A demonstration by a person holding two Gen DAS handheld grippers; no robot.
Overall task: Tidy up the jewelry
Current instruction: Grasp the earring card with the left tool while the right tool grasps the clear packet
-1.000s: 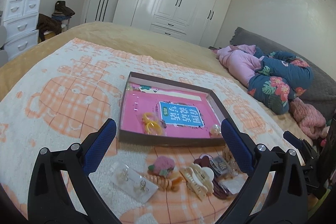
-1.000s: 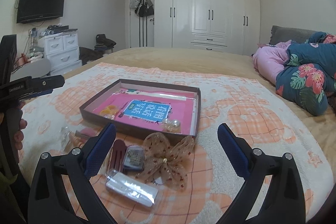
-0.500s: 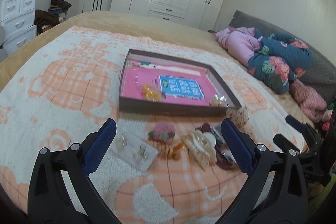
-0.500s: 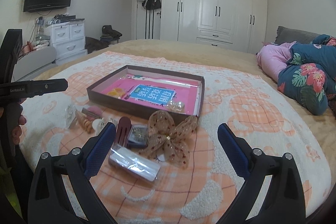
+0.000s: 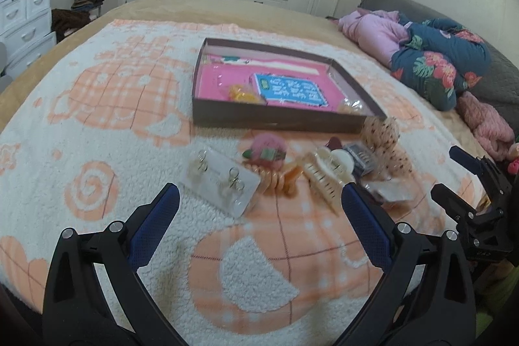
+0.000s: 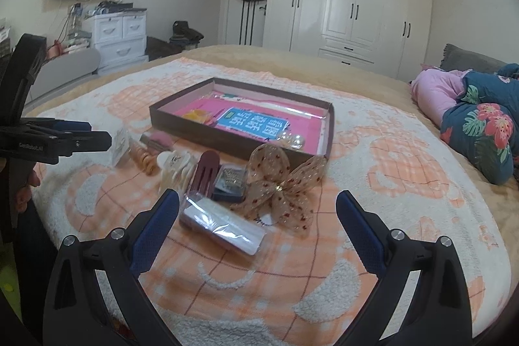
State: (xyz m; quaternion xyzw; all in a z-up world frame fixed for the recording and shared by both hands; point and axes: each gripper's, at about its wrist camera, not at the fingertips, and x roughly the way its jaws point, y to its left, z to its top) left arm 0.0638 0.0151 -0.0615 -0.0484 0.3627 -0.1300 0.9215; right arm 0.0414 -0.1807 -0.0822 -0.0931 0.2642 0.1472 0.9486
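Left gripper [image 5: 259, 200] and right gripper [image 6: 258, 203], both spread wide and empty, hover short of accessories heaped just before the tray [image 6: 240, 148]. Risk: the slippery earring card [image 5: 220, 179] or floppy bow [image 6: 280, 180] may slide from the pads.

Shallow box [image 5: 279, 122] on blanket [image 5: 97, 106] mid-bed, book [image 5: 288, 88] and small hair ties [image 5: 240, 93] inside. Before box's near wall, row of loose pieces: earring card [image 5: 220, 180] leftmost, then spiral tie [image 5: 275, 180], claw clip [image 5: 327, 174], bow [image 6: 282, 180] rightmost; packet [image 6: 223, 226] nearest bed edge.
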